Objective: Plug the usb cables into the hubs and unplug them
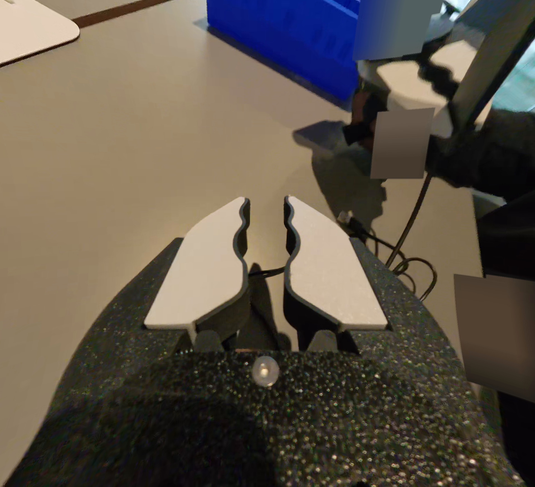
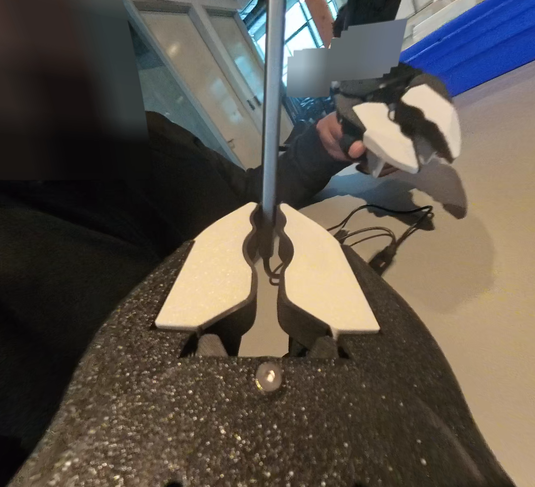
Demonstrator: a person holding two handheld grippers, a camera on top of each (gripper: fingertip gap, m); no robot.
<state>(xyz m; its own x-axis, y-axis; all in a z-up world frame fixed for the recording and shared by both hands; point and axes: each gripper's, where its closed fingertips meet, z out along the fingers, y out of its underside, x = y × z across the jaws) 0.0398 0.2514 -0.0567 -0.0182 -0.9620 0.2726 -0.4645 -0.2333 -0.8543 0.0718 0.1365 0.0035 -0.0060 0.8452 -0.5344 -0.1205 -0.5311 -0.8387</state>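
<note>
1. The left gripper (image 1: 267,204) hung low over the grey table (image 1: 144,154) with a narrow gap between its white fingers (image 1: 208,264) and nothing in that gap; in the right wrist view it showed farther off (image 2: 405,137), held in a bare hand (image 2: 335,137) with a dark sleeve behind it

2. The right gripper (image 2: 267,209) was clamped on a flat grey hub (image 2: 272,96), which stood up edge-on from between the fingertips and ran toward the top of the view; its upper end was hidden by a blurred patch; a thin black lead (image 2: 267,267) came out of its lower end between the fingers

3. In the left wrist view the right gripper (image 1: 417,88) appeared at the upper right, motion-blurred, gripping the same slanted grey hub (image 1: 498,47); a dark cable (image 1: 411,221) hung from there to the table

4. Loose black usb cables (image 1: 405,264) lay coiled on the table just right of the left gripper, one plug (image 1: 347,218) lying free; the right wrist view showed them (image 2: 376,232) spread between the two grippers

5. The table was matt and pale grey with a dark slot (image 1: 133,7) across it; a white board (image 1: 29,27) lay at the far left; a blue bin (image 1: 278,15) stood at the back

6. Behind the table the room had glass-fronted cabinets (image 2: 197,73) and a bright window (image 2: 298,21)
</note>
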